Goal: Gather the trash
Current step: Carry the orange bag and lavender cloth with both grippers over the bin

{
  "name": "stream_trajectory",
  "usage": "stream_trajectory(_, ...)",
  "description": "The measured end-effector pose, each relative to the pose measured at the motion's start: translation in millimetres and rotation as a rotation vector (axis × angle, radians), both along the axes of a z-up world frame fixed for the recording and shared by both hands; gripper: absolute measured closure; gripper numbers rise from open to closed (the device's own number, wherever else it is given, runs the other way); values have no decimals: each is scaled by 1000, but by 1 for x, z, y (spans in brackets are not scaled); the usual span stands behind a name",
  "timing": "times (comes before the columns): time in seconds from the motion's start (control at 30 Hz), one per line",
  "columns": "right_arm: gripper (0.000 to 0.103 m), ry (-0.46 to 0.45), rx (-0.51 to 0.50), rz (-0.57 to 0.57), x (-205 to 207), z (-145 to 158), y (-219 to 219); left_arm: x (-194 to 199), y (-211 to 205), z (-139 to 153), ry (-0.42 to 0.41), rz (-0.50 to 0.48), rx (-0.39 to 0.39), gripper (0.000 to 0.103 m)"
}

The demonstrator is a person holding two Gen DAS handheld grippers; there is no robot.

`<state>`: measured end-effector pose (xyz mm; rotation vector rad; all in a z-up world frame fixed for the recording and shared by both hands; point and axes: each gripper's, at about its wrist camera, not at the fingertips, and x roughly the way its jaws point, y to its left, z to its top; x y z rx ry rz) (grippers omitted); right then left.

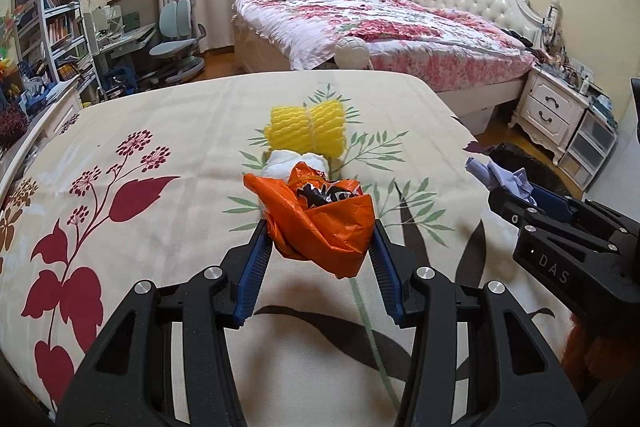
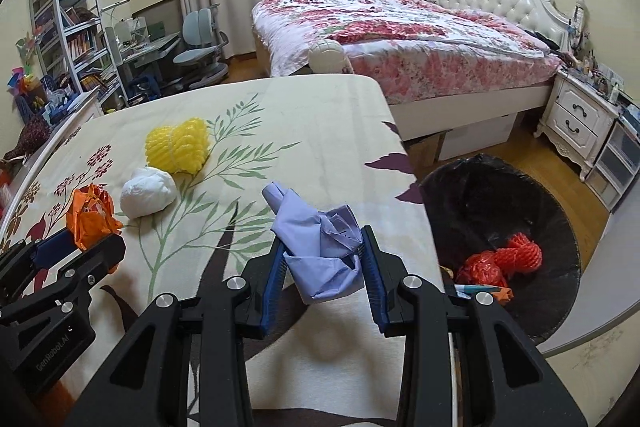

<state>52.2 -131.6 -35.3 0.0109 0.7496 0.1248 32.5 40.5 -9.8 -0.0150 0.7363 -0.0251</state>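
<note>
My left gripper (image 1: 320, 231) is shut on a crumpled orange wrapper (image 1: 320, 223) and holds it a little above the table; the wrapper also shows in the right wrist view (image 2: 90, 215). My right gripper (image 2: 322, 247) is shut on a crumpled pale blue paper (image 2: 320, 247), also seen in the left wrist view (image 1: 500, 175). A white paper ball (image 2: 148, 195) and a yellow foam net (image 2: 178, 147) lie on the tablecloth (image 2: 320, 131). A black-lined trash bin (image 2: 500, 203) stands on the floor right of the table, with red netting (image 2: 500, 259) inside.
The table's right edge runs beside the bin. A bed (image 2: 400, 43) with a floral cover stands behind. A white nightstand (image 2: 580, 119) is at the far right. A desk, chair (image 2: 200, 47) and bookshelf (image 2: 68, 23) are at the left.
</note>
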Motion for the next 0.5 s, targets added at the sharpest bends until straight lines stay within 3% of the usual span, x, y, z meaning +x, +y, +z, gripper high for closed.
stream_trajectory(0.5,66,-57,-10,-218,-1,6,-82,18,-80,9,-49,-155,18,55)
